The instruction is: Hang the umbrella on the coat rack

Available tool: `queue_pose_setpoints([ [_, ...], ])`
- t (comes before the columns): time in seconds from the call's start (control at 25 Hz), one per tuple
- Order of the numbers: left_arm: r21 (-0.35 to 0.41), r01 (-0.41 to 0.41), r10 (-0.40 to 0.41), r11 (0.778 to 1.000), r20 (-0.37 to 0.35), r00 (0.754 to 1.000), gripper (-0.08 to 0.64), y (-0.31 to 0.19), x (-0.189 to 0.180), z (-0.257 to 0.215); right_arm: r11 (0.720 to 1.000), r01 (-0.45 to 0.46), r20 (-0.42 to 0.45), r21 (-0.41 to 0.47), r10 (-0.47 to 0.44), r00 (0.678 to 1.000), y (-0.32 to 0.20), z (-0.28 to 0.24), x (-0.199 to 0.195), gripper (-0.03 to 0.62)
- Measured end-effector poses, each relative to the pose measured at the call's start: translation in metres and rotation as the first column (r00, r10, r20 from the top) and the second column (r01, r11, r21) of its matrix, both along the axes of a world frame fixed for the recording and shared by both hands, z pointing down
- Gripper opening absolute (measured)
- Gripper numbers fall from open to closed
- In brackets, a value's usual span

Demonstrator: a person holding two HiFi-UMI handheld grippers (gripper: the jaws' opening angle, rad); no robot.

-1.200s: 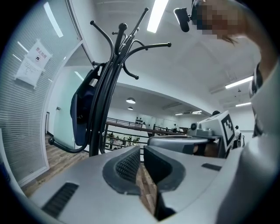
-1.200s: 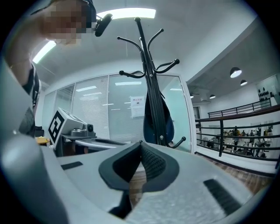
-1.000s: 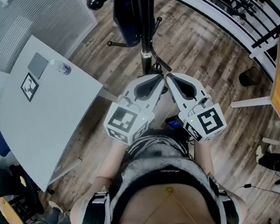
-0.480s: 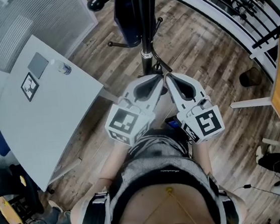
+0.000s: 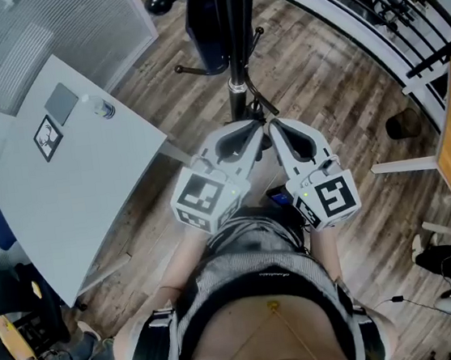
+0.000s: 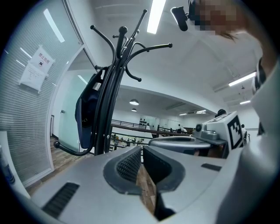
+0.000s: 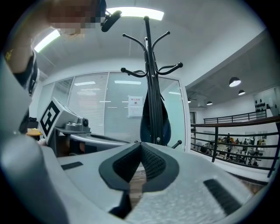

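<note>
Head view, L gripper (image 5: 255, 131), R gripper (image 5: 273, 129) closed, umbrella (image 5: 200, 25) on rack (image 5: 234, 60)

Grey left gripper (image 5: 257, 128) and right gripper (image 5: 273, 125) have black ribbed jaws.

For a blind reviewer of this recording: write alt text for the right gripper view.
A tall black metal coat rack with curved hooks stands straight ahead, a folded dark blue umbrella hanging against its pole. In the foreground the right gripper has its grey jaws shut on nothing; a glass partition stands behind.
</note>
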State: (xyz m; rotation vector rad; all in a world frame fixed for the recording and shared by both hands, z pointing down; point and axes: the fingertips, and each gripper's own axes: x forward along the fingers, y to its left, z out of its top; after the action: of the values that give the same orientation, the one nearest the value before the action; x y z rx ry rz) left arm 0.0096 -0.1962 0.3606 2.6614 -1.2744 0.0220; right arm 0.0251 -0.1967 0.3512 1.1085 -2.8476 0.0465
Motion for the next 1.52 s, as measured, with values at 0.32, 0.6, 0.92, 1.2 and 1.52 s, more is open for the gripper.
queue_pose_setpoints([
  [0.32,-0.017,0.01,-0.01,1.0,0.0,1.0,0.012,0.001,-0.003,0.005,1.0,0.015,-0.012,-0.023,-0.015,1.0,0.002,0.008,-0.003,0.003],
  [0.6,-0.022,0.013,-0.013,1.0,0.003,1.0,0.012,0.004,-0.005,0.006,0.999,0.028,-0.005,-0.043,-0.028,1.0,0.006,0.01,-0.004,0.003],
  [0.92,-0.035,0.002,-0.002,0.999,0.003,1.0,0.012,0.005,0.0,0.01,0.998,0.028,-0.013,-0.052,-0.028,1.0,0.005,0.014,-0.002,0.003],
  [1.2,-0.043,0.005,-0.005,0.999,0.007,1.0,0.012,0.007,-0.001,0.013,0.998,0.02,-0.023,-0.061,-0.021,1.0,0.005,0.018,-0.001,0.003],
  [1.52,-0.046,-0.003,0.003,0.999,0.005,1.0,0.012,0.007,0.002,0.013,0.998,0.018,-0.03,-0.063,-0.02,0.999,0.006,0.018,0.001,0.002],
])
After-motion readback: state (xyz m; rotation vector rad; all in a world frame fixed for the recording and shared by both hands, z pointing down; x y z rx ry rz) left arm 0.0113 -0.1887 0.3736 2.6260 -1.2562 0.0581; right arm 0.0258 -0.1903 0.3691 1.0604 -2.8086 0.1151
